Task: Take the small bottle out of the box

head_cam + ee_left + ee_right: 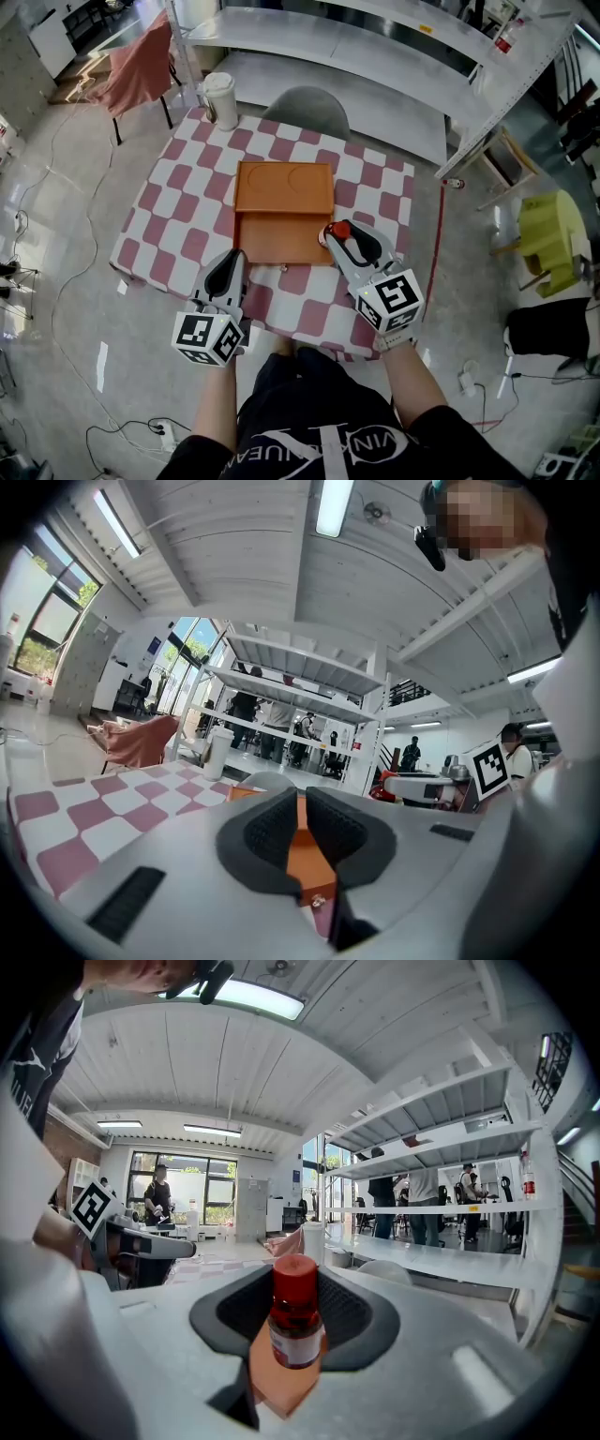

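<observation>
Bottle [295,1321]: small and round, with a smooth red cap, a dark red body and a pale label band. It stands upright between the ribbed black pads of the right gripper [339,240], whose jaws are set wide and press on its sides. In the head view it sits at the near right corner of the box [284,202], and I cannot tell how high above it.

The box is flat, rectangular and smooth orange. It lies open with its lid folded back on the far side, and a curved line is pressed into the lid. A small metal catch shows on the box's near edge.

The left gripper [231,267] is at the box's near left corner and points toward it. Its two ribbed pads stand only a thin slit apart with nothing between them, and the orange of the box shows through the slit.

Under the box lies a cloth [169,234] of red and white squares. Beyond the box's far left corner stands a white cylindrical cup [220,99], and straight behind the box is a rounded grey chair [305,108].
</observation>
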`<state>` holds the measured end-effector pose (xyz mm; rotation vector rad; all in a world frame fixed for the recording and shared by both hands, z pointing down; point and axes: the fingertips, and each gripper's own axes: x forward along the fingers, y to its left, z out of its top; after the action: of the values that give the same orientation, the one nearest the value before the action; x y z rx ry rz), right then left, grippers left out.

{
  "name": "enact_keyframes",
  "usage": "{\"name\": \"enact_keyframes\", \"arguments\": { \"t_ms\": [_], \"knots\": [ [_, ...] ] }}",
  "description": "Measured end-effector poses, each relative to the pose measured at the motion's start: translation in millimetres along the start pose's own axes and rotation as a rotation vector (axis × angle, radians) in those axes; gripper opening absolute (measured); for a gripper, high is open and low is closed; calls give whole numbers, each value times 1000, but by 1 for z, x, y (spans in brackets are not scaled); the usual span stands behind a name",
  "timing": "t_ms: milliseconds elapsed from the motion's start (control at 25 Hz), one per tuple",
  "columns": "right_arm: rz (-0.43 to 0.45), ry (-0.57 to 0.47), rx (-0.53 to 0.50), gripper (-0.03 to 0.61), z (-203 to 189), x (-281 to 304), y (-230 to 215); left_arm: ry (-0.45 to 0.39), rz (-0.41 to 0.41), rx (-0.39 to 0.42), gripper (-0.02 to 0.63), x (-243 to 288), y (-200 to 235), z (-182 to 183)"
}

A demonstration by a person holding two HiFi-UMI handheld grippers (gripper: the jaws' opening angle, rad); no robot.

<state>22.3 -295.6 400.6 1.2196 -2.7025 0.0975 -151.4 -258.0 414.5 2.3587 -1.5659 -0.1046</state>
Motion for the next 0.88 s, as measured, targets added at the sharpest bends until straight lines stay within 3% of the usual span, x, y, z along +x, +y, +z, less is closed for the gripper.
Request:
{"name": "enact_keyframes", "arguments": {
  "t_ms": [880],
  "knots": [
    [-24, -40, 3, 143, 27, -14, -1, -65, -17, 27, 32, -2, -8, 30]
  ]
}}
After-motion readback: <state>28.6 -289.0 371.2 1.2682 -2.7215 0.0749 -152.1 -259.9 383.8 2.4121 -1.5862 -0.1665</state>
